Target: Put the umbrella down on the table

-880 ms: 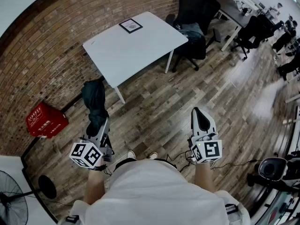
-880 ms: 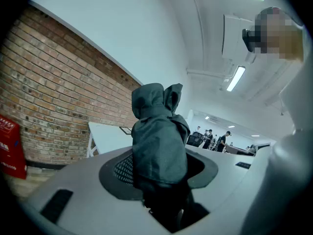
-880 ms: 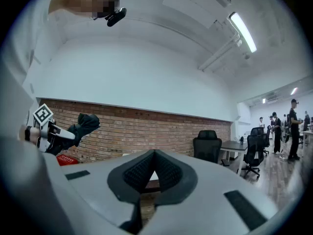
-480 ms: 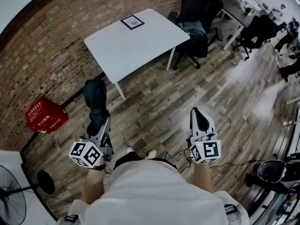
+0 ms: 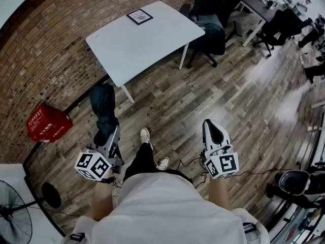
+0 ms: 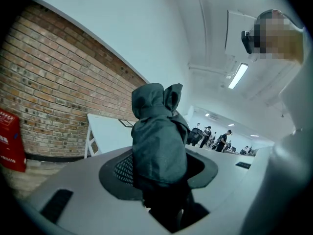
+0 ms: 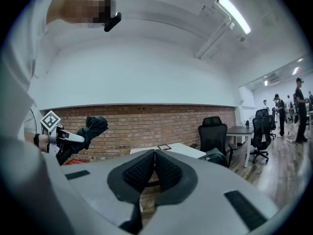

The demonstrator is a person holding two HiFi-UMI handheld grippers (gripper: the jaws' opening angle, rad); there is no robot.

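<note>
My left gripper point(image 5: 105, 136) is shut on a folded dark green umbrella point(image 5: 103, 111), which sticks forward out of the jaws. In the left gripper view the umbrella point(image 6: 156, 141) fills the gap between the pads. My right gripper point(image 5: 214, 132) is shut with nothing in it; its pads point(image 7: 142, 173) meet at the tips. From the right gripper view the umbrella point(image 7: 88, 129) shows far left. The white table point(image 5: 152, 42) stands ahead by the brick wall, a step or two away, with a small framed card point(image 5: 139, 16) at its far edge.
A black office chair point(image 5: 210, 19) with a bag on it stands right of the table. A red crate point(image 5: 45, 123) sits by the wall at left, a fan point(image 5: 12, 220) at lower left. More desks, chairs and people are at far right. My foot point(image 5: 145, 135) steps forward.
The table has shifted slightly lower and nearer in the head view, and one foot has stepped forward. Both grippers keep their pose; the umbrella stays in the left one.
</note>
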